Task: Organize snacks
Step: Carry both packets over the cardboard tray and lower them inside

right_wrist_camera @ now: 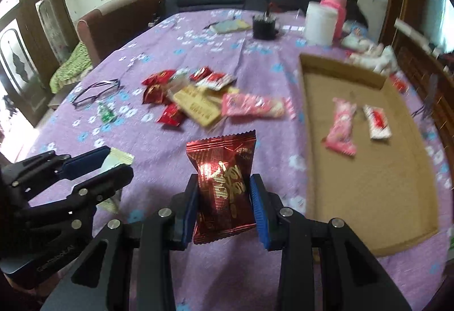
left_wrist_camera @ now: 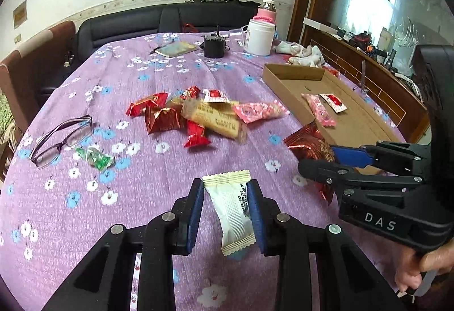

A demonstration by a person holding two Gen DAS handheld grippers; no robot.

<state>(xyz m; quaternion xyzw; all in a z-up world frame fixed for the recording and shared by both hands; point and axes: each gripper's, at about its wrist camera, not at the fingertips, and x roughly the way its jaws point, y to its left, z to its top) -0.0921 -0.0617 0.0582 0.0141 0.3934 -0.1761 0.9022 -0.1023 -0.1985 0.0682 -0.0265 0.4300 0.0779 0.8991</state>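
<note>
My left gripper [left_wrist_camera: 227, 214] is shut on a white snack packet [left_wrist_camera: 231, 211], held just above the purple flowered tablecloth [left_wrist_camera: 159, 186]. My right gripper [right_wrist_camera: 225, 209] is shut on a red foil snack packet [right_wrist_camera: 224, 183], also lifted off the cloth. In the left wrist view the right gripper [left_wrist_camera: 320, 158] shows at the right with the red foil packet [left_wrist_camera: 308, 145] in it. A pile of red, tan and pink snacks [left_wrist_camera: 198, 115] lies mid-table. The cardboard tray [right_wrist_camera: 369, 192] on the right holds a pink packet [right_wrist_camera: 340, 129] and a white-and-red packet [right_wrist_camera: 377, 121].
Glasses [left_wrist_camera: 61, 139] and a green candy [left_wrist_camera: 95, 158] lie at the left. At the far end stand a black cup [left_wrist_camera: 214, 46], a white jar [left_wrist_camera: 259, 37], a pink bottle [left_wrist_camera: 266, 10] and a notebook [left_wrist_camera: 177, 48]. A sofa [left_wrist_camera: 170, 19] lies behind; a wooden cabinet [left_wrist_camera: 369, 70] flanks the right.
</note>
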